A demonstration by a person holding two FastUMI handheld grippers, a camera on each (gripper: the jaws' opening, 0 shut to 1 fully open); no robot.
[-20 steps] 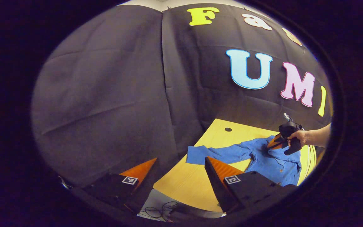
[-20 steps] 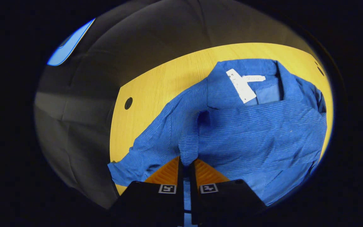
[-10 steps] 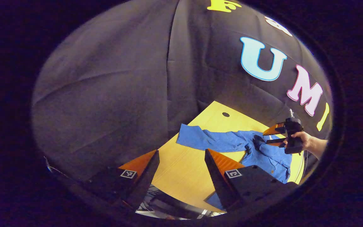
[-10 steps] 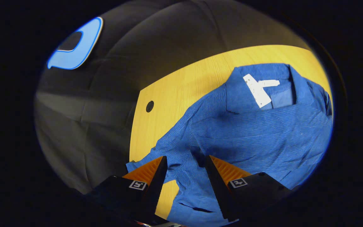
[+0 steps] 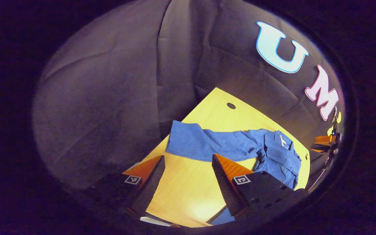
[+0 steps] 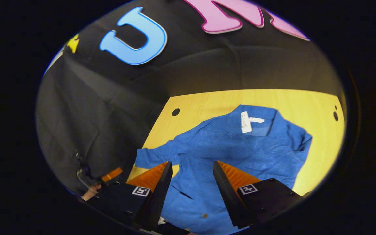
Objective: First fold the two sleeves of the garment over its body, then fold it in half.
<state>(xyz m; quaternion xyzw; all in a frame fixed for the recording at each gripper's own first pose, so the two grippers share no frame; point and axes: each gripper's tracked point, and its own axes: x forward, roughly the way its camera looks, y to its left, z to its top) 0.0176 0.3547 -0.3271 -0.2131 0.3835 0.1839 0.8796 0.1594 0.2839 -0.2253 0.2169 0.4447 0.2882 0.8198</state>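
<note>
1. While the blue garment [image 6: 237, 153] is lying spread on the yellow wood-grain table [image 6: 308, 104], its ribbed, finely striped cloth is showing soft creases, and a white label [image 6: 245, 122] is sitting just inside the collar.
2. Stretching out flat across the tabletop toward the black cloth wall [image 5: 109, 98], one long sleeve [image 5: 194, 143] is ending in a squared cuff, as the left gripper view shows.
3. Small round holes [image 6: 175, 112] are showing in the table near its far corners, and a pale button [image 6: 204, 215] is sitting low on the garment's front.
4. The left gripper [image 5: 188, 161] is hanging above bare table with its wedge-shaped, ridged fingers spread wide and nothing between them, the sleeve lying just beyond their tips.
5. The right gripper [image 6: 191, 168] is hovering over the garment's lower body, jaws parted and empty.
6. Compared with a second ago, the right gripper is no longer pinching a fold of blue cloth; it has let go and pulled back and up, so more of the garment and table is showing.
7. Meanwhile the left gripper has come closer to the sleeve, which is now lying nearer its fingertips than before.
</note>
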